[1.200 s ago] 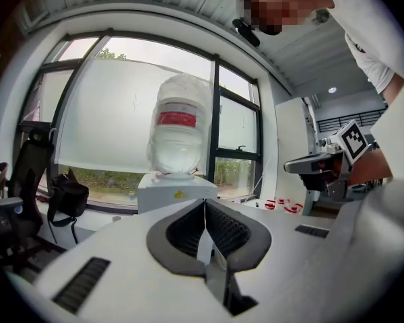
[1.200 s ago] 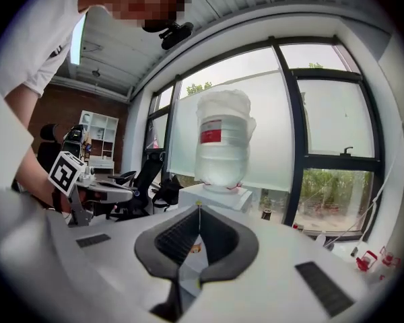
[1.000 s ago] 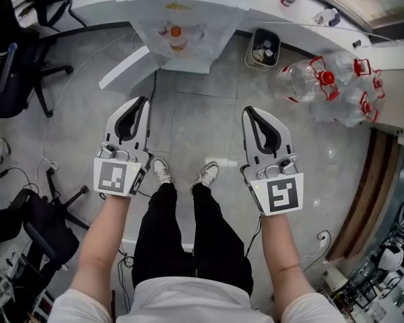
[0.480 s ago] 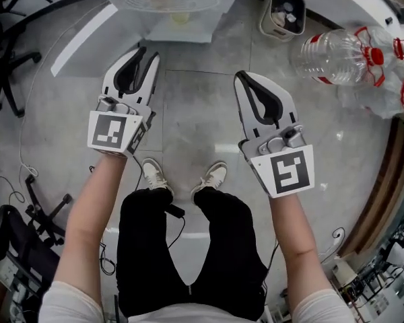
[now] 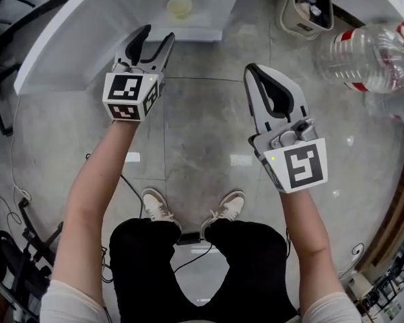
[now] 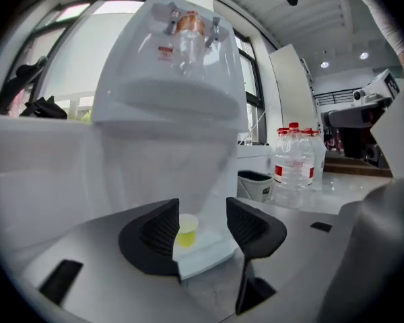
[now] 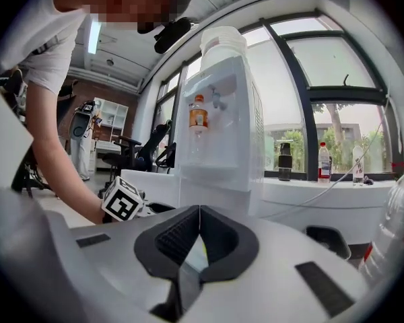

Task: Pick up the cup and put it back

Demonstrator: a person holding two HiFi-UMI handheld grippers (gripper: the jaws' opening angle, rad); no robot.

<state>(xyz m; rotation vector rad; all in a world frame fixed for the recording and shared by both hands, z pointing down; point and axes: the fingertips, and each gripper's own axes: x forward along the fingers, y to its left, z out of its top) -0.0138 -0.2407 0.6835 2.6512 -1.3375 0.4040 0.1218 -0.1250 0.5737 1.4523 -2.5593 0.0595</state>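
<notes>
- Water dispenser (image 6: 168, 113), tall and white, stands at twelve o'clock from the person. Its low drip ledge (image 5: 200, 20) juts toward them, a natural resting spot for a drink under the taps.
- Clear water bottles (image 5: 367, 42) with red caps stand on the floor (image 5: 202, 120) at two o'clock. They are probably spares for the dispenser and not part of this job.
- Right gripper (image 5: 254, 69), at three o'clock from the left one, hangs over bare floor. Its jaws are pressed together on nothing, and it seems idle.
- Left gripper (image 5: 157, 38) points at the ledge. Its jaws have just been opening and stand about half apart with nothing between the pads, apparently readied for the cup.
- Cup (image 5: 180, 6), small and pale with yellow liquid inside, stands upright on the ledge. It sits at one o'clock just beyond the left jaws' tips, untouched.
</notes>
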